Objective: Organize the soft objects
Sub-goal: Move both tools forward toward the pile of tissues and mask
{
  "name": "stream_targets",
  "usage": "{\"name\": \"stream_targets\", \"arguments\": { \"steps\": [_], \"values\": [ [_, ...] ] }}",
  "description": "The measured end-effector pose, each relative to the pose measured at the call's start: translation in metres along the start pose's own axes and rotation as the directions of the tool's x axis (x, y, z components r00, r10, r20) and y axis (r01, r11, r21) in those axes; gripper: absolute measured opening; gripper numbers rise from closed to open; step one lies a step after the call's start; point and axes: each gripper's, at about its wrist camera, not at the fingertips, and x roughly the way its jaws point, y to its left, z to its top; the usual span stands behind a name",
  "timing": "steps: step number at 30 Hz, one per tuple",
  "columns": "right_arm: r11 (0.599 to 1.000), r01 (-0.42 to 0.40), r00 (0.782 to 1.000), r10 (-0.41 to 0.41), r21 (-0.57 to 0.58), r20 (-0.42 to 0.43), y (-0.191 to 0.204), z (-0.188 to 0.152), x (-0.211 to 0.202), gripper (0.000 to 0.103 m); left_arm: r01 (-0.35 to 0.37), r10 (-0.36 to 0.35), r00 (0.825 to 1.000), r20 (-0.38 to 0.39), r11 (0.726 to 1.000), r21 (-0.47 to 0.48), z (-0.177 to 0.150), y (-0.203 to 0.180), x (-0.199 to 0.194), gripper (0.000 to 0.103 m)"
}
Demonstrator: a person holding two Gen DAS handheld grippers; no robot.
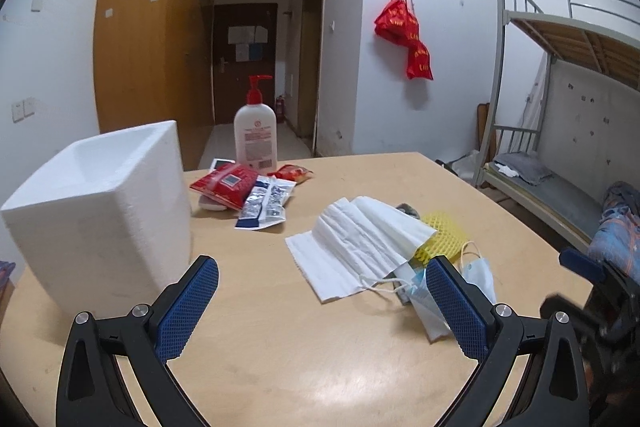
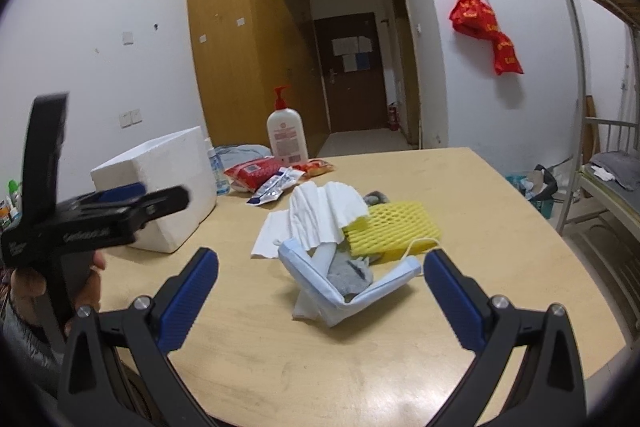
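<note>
Nothing sorted yet: paper towels [image 2: 320,211], face mask [image 2: 348,287] and yellow foam net [image 2: 390,231] are lying heaped on worktop [image 2: 400,367]. Both tongs, left [image 1: 322,281] and right [image 2: 321,271], are hovering released, gripping nothing.

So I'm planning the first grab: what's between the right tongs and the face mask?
Only bare table. In the right wrist view nothing lies between the open right tongs and the face mask just ahead.

No print can be read: the pump bottle [image 1: 256,131] label, red packets [image 1: 224,185] and hanging red bags [image 1: 404,35] are blurred.
</note>
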Motion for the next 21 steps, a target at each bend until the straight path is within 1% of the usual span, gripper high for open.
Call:
{"name": "stream_targets", "arguments": {
  "steps": [6,9,11,13,15,18,20,21],
  "values": [
    [0.999,-0.05,0.998,0.05,-0.021,-0.037,0.0,-0.001,0.015,0.103,0.025,-0.025,0.998,-0.051,1.0,0.001,0.01,-0.007,0.031,0.103],
    [0.996,-0.084,0.996,0.083,-0.022,-0.038,0.0,-0.002,0.02,0.103,0.028,-0.03,0.995,-0.098,0.999,-0.018,0.015,-0.008,0.052,0.103],
    [0.996,-0.088,0.995,0.087,-0.022,-0.039,-0.002,-0.002,0.023,0.103,0.028,-0.032,0.992,-0.125,0.999,-0.033,0.018,-0.008,0.065,0.103],
    [0.996,-0.086,0.994,0.084,-0.023,-0.07,-0.003,-0.001,0.031,0.103,0.033,-0.038,0.988,-0.151,0.999,-0.037,0.02,-0.01,0.077,0.103],
    [0.995,-0.099,0.991,0.097,-0.01,-0.095,-0.005,0.0,0.039,0.103,0.045,-0.053,0.98,-0.19,0.998,-0.048,0.021,-0.01,0.092,0.101],
    [0.994,-0.101,0.987,0.096,-0.034,-0.128,-0.002,0.0,0.047,0.103,0.046,-0.06,0.968,-0.242,0.997,-0.066,0.023,-0.008,0.109,0.1],
    [0.994,-0.098,0.985,0.089,-0.051,-0.15,0.0,0.001,0.052,0.103,0.045,-0.068,0.958,-0.279,0.995,-0.087,0.023,-0.005,0.122,0.095],
    [0.994,-0.093,0.985,0.083,-0.061,-0.152,0.0,0.001,0.054,0.103,0.044,-0.073,0.95,-0.303,0.994,-0.1,0.023,-0.004,0.13,0.094]
  ]
}}
